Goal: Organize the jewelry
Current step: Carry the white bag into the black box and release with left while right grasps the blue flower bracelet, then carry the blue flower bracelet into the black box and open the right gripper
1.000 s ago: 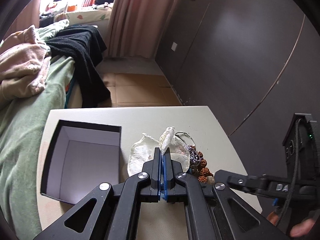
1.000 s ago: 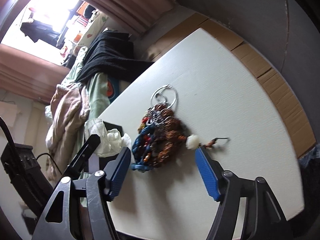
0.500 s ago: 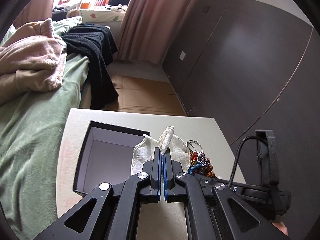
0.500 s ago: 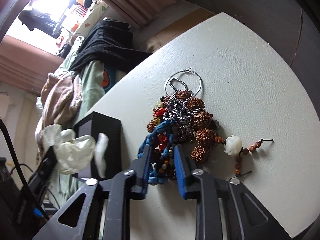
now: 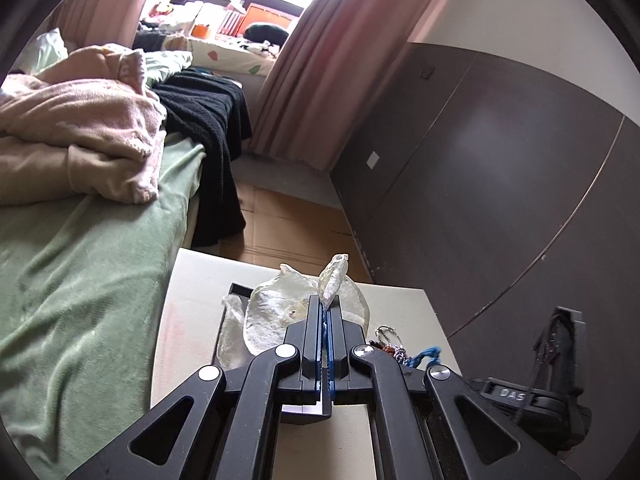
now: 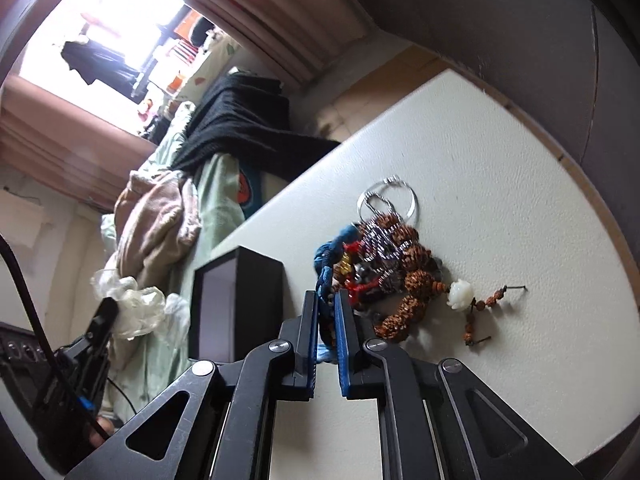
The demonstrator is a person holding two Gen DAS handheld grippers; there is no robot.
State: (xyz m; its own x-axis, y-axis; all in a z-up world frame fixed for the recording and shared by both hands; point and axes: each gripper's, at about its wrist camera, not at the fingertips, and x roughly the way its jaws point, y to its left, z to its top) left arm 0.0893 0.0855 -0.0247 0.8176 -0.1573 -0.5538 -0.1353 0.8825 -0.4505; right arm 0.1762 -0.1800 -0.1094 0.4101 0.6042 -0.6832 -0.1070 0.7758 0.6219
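White table (image 6: 500,168): one black box (image 6: 240,304), one jewelry heap (image 6: 384,272). Right gripper (image 6: 327,300) is closing on the heap's blue cord (image 6: 326,276); left gripper (image 5: 325,308) pinches one crumpled clear bag (image 5: 276,320).

The right gripper (image 6: 327,312), wide open a second ago with the jewelry pile (image 6: 384,264) between its fingers, is now closing on the blue cord bracelet (image 6: 326,268). The left gripper (image 5: 325,320) has carried the crumpled plastic bag (image 5: 280,312) from beside the black box (image 6: 236,304) to above its opening.
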